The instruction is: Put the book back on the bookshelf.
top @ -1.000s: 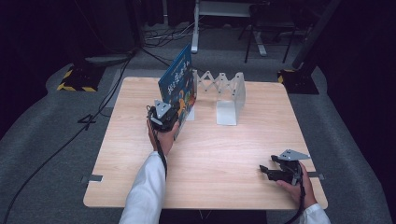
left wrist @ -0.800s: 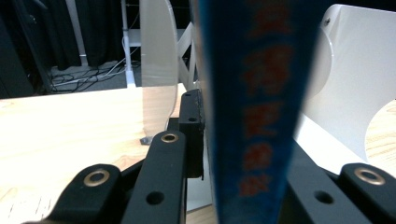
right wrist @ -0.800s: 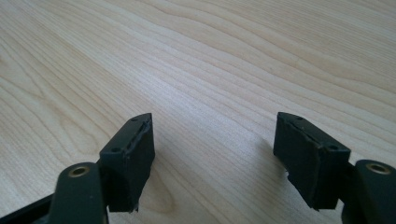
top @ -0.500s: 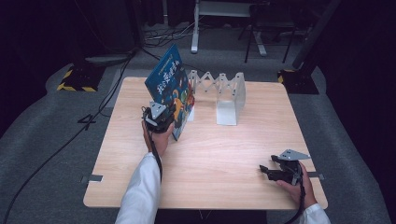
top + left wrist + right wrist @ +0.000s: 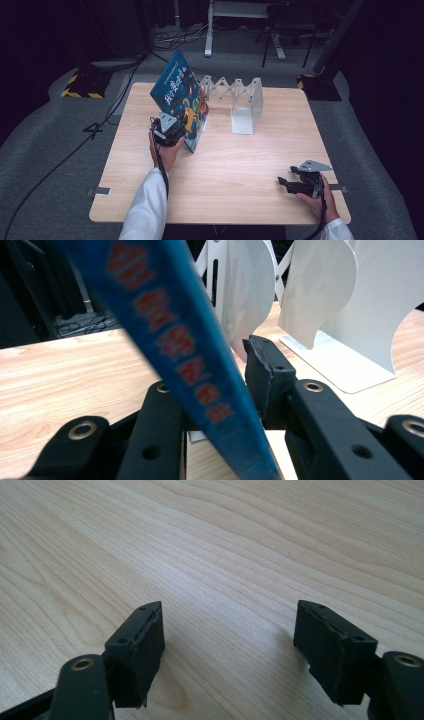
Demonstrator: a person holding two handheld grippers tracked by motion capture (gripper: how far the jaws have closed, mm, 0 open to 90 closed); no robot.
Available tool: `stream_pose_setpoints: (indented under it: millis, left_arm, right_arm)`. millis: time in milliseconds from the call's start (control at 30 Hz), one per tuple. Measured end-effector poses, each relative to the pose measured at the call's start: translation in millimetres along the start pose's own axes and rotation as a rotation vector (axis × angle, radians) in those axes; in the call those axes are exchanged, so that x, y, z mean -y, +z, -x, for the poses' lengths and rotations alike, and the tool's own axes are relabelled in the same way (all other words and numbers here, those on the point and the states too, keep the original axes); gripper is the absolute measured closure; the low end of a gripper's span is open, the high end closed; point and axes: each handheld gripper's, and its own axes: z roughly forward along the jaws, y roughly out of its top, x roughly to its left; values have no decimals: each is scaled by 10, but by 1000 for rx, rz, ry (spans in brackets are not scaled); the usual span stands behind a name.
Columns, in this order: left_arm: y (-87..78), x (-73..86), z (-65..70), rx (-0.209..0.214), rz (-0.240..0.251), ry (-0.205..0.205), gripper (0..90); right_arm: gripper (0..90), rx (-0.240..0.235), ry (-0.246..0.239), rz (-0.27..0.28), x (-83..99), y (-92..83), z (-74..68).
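Note:
A blue picture book [image 5: 179, 95] stands on one lower corner on the wooden table [image 5: 250, 160], tipped over to the left. My left gripper [image 5: 181, 126] has the book's lower edge between its jaws. In the left gripper view the blue spine [image 5: 190, 355] slants across the left gripper [image 5: 212, 371]; a narrow gap shows beside the right pad [image 5: 262, 370], and the left pad is hidden behind the book. These jaws have just been opening. My right gripper [image 5: 284, 183] rests near the table's front right corner, and the right gripper [image 5: 230, 630] stands open over bare wood.
A white folding bookend rack [image 5: 244, 100] stands just right of the book at the table's back, its plates [image 5: 320, 300] close behind my left jaws. Dark floor, cables and a yellow-black striped base [image 5: 80, 85] surround the table.
The book has tipped further to the left and my left hand has shifted a little left and nearer with it. The right hand has not moved.

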Motion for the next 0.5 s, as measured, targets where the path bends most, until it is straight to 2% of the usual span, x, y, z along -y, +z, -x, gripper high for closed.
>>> stream_pose_setpoints:
  millis: [167, 267, 367, 467, 500]
  left_arm:
    - [-23, 8, -55, 5, -10, 17, 681]
    - [-26, 0, -56, 9, -11, 22, 654]
    - [-29, -22, -15, -4, -18, 44, 640]
    - [-28, -27, -15, -2, -23, 41, 655]
    - [-34, -25, -31, 7, -25, 39, 614]
  right_arm:
    - [288, -1, 1, -1, -1, 0, 1]
    - [288, -1, 2, -1, -1, 0, 0]
    - [288, -1, 2, -1, -1, 0, 0]
    - [288, -2, 1, -2, -1, 0, 1]
    - [288, -1, 2, -1, 0, 0, 0]
